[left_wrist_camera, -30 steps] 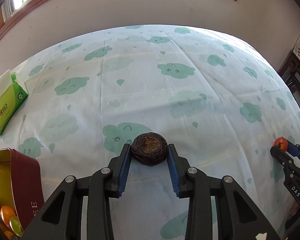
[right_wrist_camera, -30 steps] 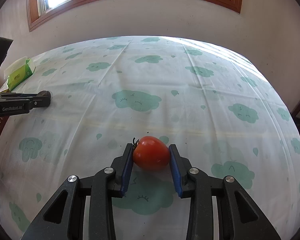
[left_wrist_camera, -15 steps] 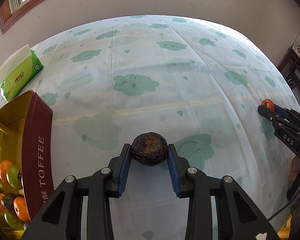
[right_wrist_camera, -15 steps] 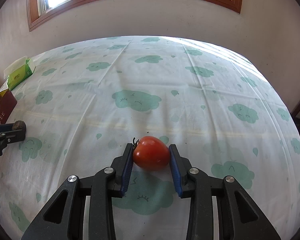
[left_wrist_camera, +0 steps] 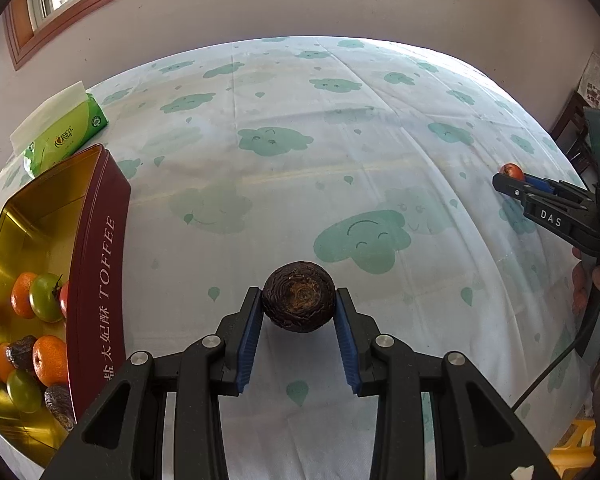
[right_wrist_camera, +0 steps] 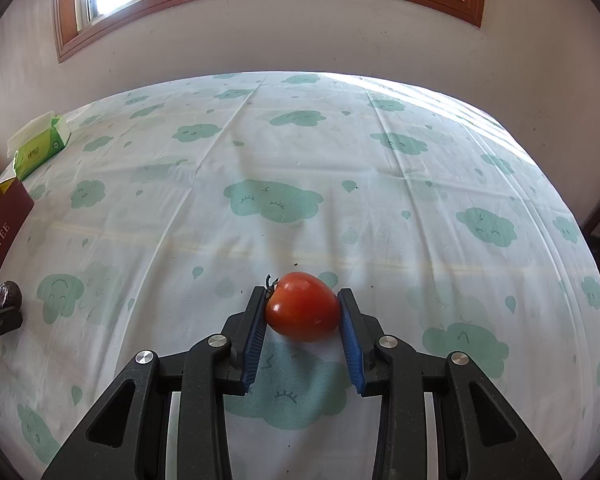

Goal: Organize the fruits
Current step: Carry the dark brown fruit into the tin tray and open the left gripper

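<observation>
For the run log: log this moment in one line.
left tongs: shut on dark wrinkled fruit | right tongs: shut on tomato | toffee tin: part-filled

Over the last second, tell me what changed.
The left tongs, shut on the dark wrinkled fruit, carried it toward the toffee tin, now largely in view. The right tongs stayed put, shut on the red tomato. Nothing released.

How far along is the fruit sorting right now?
Done: several oranges, green fruits and dark fruits lie in the toffee tin. In hand: the left tool grips a dark wrinkled fruit; the right tool grips a red tomato. Left: both need placing; no other loose fruit shows.
</observation>
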A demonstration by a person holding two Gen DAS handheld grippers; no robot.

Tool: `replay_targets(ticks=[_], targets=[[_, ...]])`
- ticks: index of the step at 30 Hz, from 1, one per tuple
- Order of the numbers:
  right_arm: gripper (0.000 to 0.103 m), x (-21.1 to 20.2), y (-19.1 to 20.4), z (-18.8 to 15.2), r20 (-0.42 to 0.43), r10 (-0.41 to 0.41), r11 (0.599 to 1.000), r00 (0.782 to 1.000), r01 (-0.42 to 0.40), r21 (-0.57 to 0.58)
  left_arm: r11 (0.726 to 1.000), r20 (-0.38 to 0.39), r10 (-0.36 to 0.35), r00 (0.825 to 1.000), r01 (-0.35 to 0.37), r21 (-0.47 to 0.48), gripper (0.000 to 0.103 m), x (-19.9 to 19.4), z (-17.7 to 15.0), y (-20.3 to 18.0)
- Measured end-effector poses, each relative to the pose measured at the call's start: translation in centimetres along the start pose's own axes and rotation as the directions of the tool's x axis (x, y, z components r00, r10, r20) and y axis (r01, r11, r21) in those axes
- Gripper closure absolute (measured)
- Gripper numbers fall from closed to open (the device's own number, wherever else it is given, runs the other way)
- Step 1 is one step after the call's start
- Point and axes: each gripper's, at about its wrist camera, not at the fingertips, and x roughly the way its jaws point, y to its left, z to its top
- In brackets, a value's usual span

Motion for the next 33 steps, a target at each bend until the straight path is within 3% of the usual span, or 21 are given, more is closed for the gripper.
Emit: replay_targets(ticks=[15, 23, 33], targets=[[0.066, 0.0, 0.0, 0.0, 0.0, -0.002, 1.0, 1.0, 0.002, -0.001, 0.994, 0.081, -0.024, 0.996, 0.032, -0.1, 0.071, -5.6, 0.6, 3.0], [0.066, 0.0, 0.0, 0.0, 0.0, -0.003, 1.0, 1.0, 0.003, -0.002, 0.982, 0.099, 0.054, 0.994, -0.035, -0.187, 0.071, -7.8, 0.5, 8.4], [0.066, 0.0, 0.0, 0.0, -0.001, -0.003, 1.0, 1.0, 0.003, -0.002, 0.932, 0.059, 0.164, 0.985, -0.135, -0.336, 0.071, -9.7, -1.5, 17.3]])
